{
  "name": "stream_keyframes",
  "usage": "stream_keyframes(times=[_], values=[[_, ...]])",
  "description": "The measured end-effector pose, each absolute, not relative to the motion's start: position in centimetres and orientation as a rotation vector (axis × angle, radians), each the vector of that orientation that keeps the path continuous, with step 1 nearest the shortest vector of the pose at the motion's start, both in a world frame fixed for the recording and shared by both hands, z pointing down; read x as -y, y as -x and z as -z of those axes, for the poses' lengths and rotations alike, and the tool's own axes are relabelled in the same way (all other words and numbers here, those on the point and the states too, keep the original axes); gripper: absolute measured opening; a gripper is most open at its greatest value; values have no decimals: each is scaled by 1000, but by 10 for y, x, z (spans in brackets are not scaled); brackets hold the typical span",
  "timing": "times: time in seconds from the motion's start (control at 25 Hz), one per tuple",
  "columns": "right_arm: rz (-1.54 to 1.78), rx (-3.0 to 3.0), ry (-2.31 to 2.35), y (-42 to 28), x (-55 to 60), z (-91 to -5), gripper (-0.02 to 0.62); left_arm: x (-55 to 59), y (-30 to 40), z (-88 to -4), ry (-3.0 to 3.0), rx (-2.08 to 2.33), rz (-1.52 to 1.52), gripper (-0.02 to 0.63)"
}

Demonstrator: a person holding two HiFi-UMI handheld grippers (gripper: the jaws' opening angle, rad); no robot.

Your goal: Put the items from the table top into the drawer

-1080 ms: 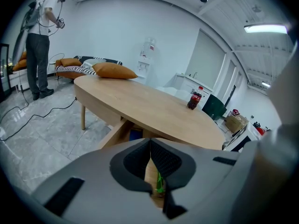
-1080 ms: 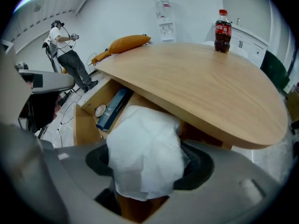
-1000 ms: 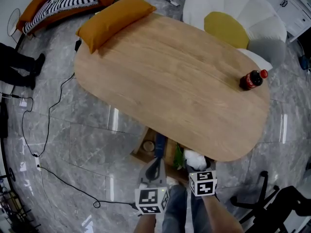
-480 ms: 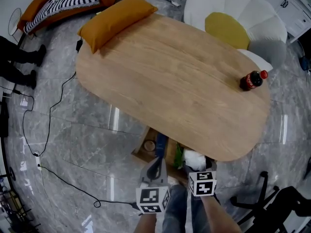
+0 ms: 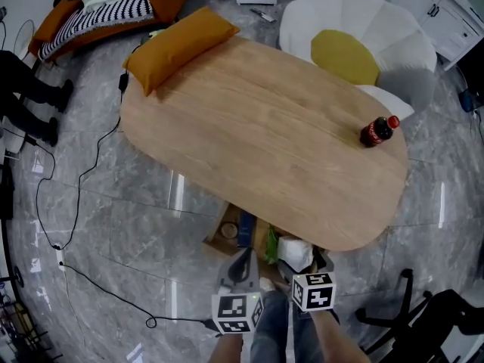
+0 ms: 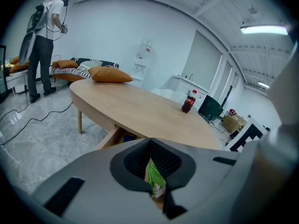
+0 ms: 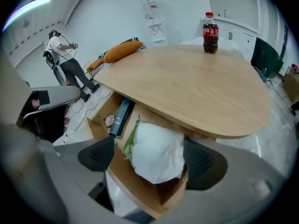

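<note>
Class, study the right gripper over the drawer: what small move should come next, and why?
Probably lift the right gripper clear of the drawer: its jaws have just been opening and stand apart either side of the white bundle, which lies in the drawer. The bottle stands on the table.

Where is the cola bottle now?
In the head view, the cola bottle stands upright at the right end of the table, beside the white chair.
</note>
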State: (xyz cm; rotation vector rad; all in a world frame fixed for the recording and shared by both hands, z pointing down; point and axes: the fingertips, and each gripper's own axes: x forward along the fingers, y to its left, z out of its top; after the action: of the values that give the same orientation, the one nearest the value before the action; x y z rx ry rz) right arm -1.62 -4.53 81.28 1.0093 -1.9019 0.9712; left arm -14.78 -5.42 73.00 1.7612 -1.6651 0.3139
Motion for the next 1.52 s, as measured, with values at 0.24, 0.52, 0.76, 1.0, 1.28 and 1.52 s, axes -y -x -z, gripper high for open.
stream_keyframes(times=[0.24,0.52,0.76,1.0,1.28,1.52], values=[[-976,1984,-1024,20,49,-760,452,59,143,-691,-1800,1678,-300,9],[-898,2104,-1081,19,71,-682,451,62,142,-629,-1834,1722,-247,9],[-773,2208,-1133,11,96,-604,451,70,142,-563,-1897,1769,-185,9],[-625,2307,-1211,-2,119,-520,451,90,141,-490,-1998,1804,-127,9],[-490,2386,-1281,-23,136,-442,451,91,132,-424,-2024,1870,-97,9],[-401,2471,-1288,-37,142,-392,449,93,132,-381,-2067,1921,-54,9]])
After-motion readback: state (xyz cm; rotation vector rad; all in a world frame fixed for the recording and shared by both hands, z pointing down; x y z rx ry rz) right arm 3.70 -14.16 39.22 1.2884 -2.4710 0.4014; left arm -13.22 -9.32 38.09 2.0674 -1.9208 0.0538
